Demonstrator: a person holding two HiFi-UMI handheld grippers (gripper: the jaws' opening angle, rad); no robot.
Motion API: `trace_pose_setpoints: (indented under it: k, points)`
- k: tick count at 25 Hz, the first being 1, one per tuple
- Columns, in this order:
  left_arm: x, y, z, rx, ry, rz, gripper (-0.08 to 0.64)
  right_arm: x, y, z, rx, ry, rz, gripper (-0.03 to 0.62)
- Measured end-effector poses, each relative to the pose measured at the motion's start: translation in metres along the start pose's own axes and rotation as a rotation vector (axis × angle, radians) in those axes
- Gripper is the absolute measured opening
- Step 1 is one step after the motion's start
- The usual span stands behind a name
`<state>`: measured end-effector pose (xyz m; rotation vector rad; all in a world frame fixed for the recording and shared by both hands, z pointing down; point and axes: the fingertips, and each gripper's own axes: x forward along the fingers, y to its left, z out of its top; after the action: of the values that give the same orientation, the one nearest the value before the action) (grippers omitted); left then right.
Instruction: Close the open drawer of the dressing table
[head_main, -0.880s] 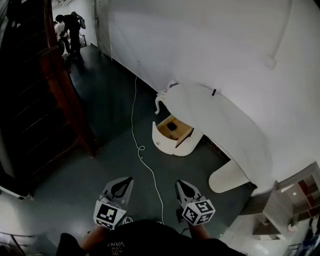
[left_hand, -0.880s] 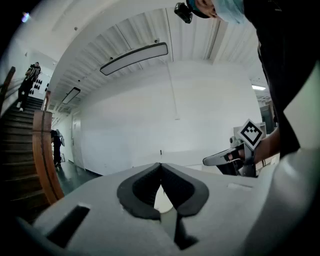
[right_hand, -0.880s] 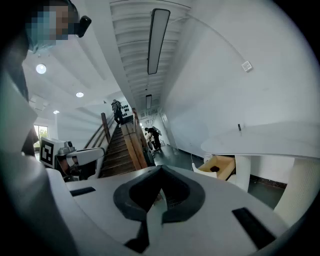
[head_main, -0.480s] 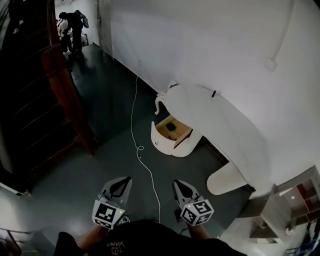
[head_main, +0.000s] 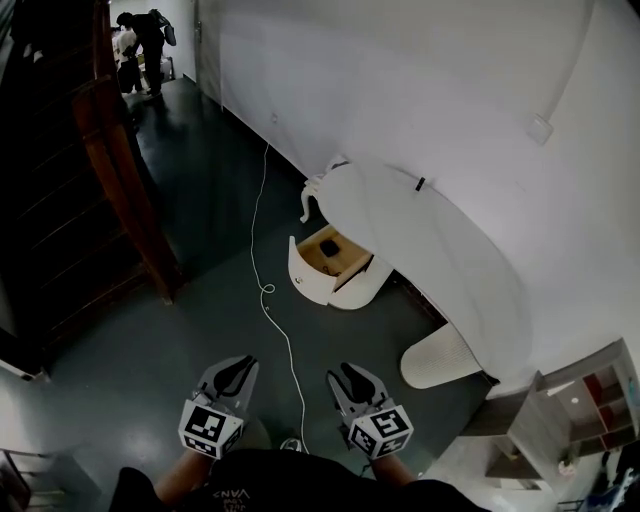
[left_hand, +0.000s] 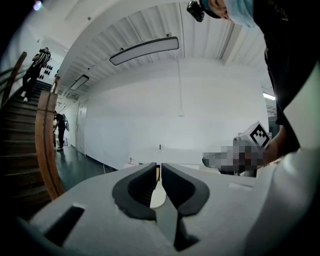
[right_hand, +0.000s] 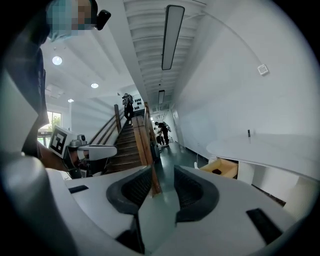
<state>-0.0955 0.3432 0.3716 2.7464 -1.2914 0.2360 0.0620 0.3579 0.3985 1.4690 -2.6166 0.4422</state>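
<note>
Left gripper (left_hand: 159, 170) jaws are together with nothing between them; right gripper (right_hand: 163, 176) jaws are apart and empty. The drawer (head_main: 327, 258) stands open under the white dressing table (head_main: 430, 240), well ahead of the 2 pairs of jaws, touching neither.

— How is the light?
— Uneven. The white wall (head_main: 420, 90) and the dressing table (head_main: 430, 240) are bright; the floor (head_main: 200, 330) and stairs (head_main: 50, 220) sink into dark.
— Where does it come from?
— Long ceiling lamps (left_hand: 144, 50), glowing overhead.
— Sharpness?
— The head view is clear. Both gripper views bulge, with black corners and a soft close foreground.
</note>
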Motion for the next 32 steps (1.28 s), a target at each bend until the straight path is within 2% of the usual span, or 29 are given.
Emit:
trace_pose_setpoints:
  k: [2, 3, 5, 6, 10, 16, 24, 32]
  points:
    - [0.008, 0.001, -0.007, 0.002, 0.010, -0.010, 0.028, 0.003, -0.008, -0.004, -0.015, 0.013, -0.021, 0.161]
    - [0.013, 0.002, -0.011, 0.002, 0.020, -0.019, 0.058, 0.005, -0.012, -0.005, -0.016, 0.018, -0.028, 0.163]
    - [0.024, 0.007, -0.019, -0.010, 0.043, -0.036, 0.169, 0.011, -0.020, -0.008, -0.002, 0.023, -0.040, 0.164]
    - [0.030, 0.011, -0.022, -0.019, 0.051, -0.041, 0.175, 0.016, -0.024, -0.009, 0.008, 0.024, -0.047, 0.164]
    - [0.064, 0.033, -0.030, -0.042, 0.071, -0.069, 0.175, 0.043, -0.042, -0.006, 0.028, 0.019, -0.080, 0.164]
    - [0.123, 0.088, -0.026, 0.005, 0.086, -0.137, 0.175, 0.099, -0.071, 0.006, 0.043, 0.027, -0.150, 0.163]
    - [0.188, 0.157, -0.024, 0.056, 0.110, -0.245, 0.175, 0.167, -0.107, 0.023, 0.101, -0.001, -0.305, 0.160]
    - [0.232, 0.188, -0.043, 0.046, 0.156, -0.294, 0.175, 0.201, -0.130, 0.025, 0.125, 0.011, -0.373, 0.158]
